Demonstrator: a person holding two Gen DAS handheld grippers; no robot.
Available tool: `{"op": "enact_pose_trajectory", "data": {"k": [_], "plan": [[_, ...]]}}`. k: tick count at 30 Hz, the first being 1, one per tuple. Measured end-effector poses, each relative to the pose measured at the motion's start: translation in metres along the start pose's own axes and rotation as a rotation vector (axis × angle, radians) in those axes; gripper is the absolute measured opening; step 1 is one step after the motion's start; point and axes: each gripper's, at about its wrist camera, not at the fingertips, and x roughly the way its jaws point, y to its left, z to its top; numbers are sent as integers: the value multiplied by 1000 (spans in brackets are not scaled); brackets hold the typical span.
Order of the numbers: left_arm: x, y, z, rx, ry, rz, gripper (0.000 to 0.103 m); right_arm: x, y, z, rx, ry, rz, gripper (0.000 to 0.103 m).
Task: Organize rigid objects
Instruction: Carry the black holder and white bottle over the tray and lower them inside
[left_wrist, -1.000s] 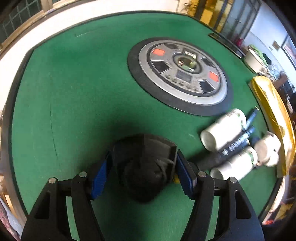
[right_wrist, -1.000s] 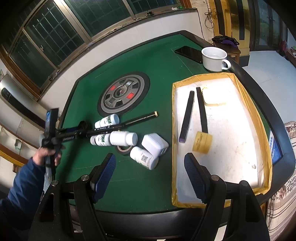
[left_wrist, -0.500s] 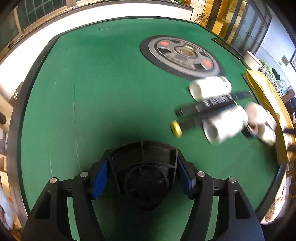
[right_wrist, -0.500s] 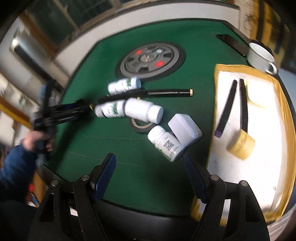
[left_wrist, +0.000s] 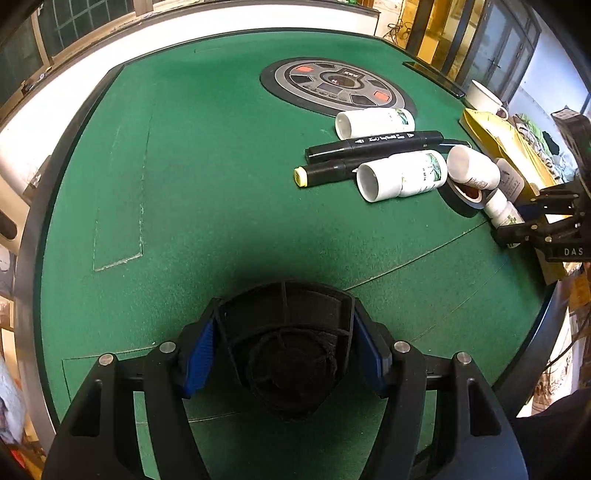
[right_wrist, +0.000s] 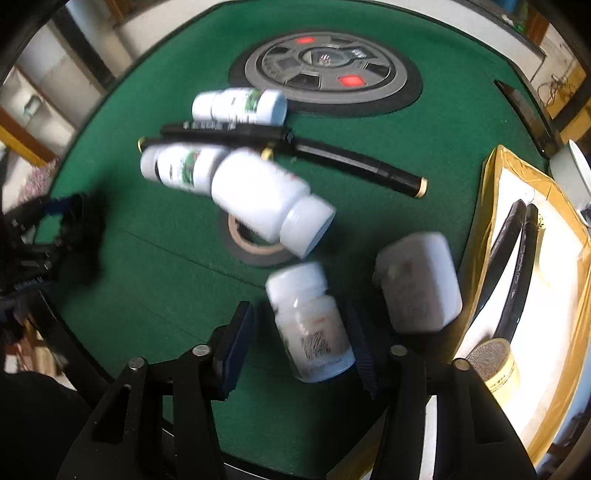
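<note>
My left gripper (left_wrist: 284, 350) is shut on a black ribbed plastic piece (left_wrist: 288, 354) low over the green table's near side. Several white bottles (left_wrist: 402, 175) and two black markers (left_wrist: 373, 142) lie to its far right. My right gripper (right_wrist: 299, 332) is open, its fingers on either side of a small white bottle (right_wrist: 310, 325) lying on the felt; whether they touch it I cannot tell. A larger white bottle (right_wrist: 269, 203) rests on a tape roll (right_wrist: 251, 247). A white box (right_wrist: 417, 284) lies beside the yellow-rimmed tray (right_wrist: 480, 206).
The tray holds two dark markers (right_wrist: 517, 251) and a yellow roll (right_wrist: 495, 362). A round grey control panel (right_wrist: 325, 70) sits mid-table. A white mug (left_wrist: 484, 98) stands at the far edge. A long black pen (right_wrist: 362, 170) lies on the felt.
My right gripper has dropped down and forward, now straddling the small white bottle. My left gripper has pulled back from the pile, still holding the black piece.
</note>
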Motion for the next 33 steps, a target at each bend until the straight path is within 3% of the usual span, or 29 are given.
{"op": "enact_pose_trajectory", "data": {"k": [3,8,13,21,33], "plan": [[2,1,1,5,-15,3,65,-3,4,-6,51,-21,6,30],[0,5,4,-34,-31,-40,65,-16,12,-19,177,-92,115,30],[-13,-7,12,-1,-70,-86,65,-33,20,-27,221,-158,182,30],[-30,-32,25,57,-104,-139,65,-44,24,-26,271,-213,211,30],[-47,-106,46,213,-129,-249,65,-72,-13,-57,384,-298,205,30]]}}
